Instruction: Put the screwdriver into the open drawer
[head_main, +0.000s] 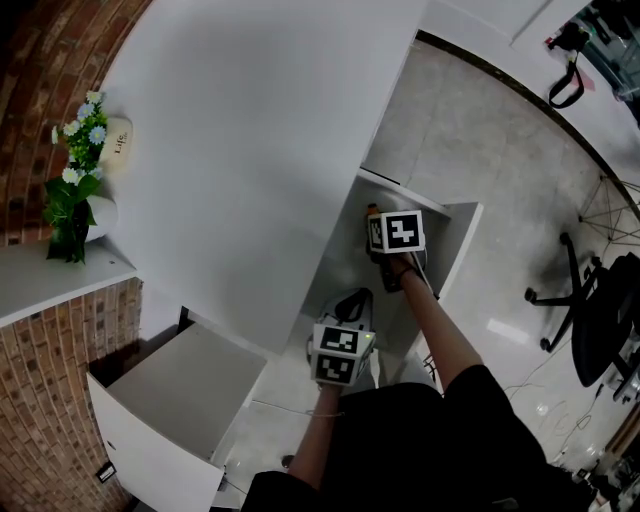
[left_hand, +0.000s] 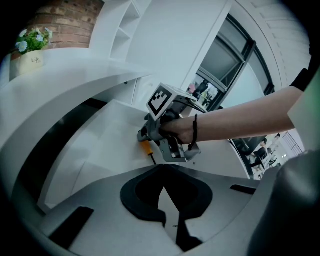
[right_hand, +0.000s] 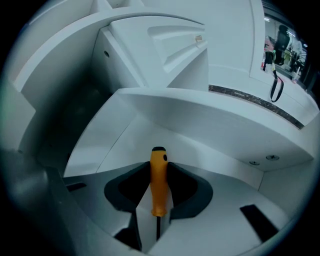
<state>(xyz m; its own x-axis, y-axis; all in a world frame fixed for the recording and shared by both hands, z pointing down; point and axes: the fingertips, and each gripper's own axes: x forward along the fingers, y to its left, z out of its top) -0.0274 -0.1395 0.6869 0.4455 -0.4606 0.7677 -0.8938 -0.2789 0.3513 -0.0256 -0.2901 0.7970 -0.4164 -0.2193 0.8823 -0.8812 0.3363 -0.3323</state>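
White worktop (head_main: 240, 140): fills the head view from 10 to 12 o'clock. Open drawer (head_main: 455, 245): projects from the worktop's edge toward 4 o'clock. Right hand-held gripper (right_hand: 159, 195): angled down into the drawer. Its jaws are clamped on the orange handle of the screwdriver (right_hand: 158, 172), handle end toward the drawer floor. Left hand-held gripper (left_hand: 170, 212): at 7 o'clock of the right one, jaws slightly apart, nothing between them.

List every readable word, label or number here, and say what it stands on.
"Life" – on the small cream pot beside the white and blue flowers; faint.
Black-and-white square markers: patterns only, no letters.
Nothing else is readable.
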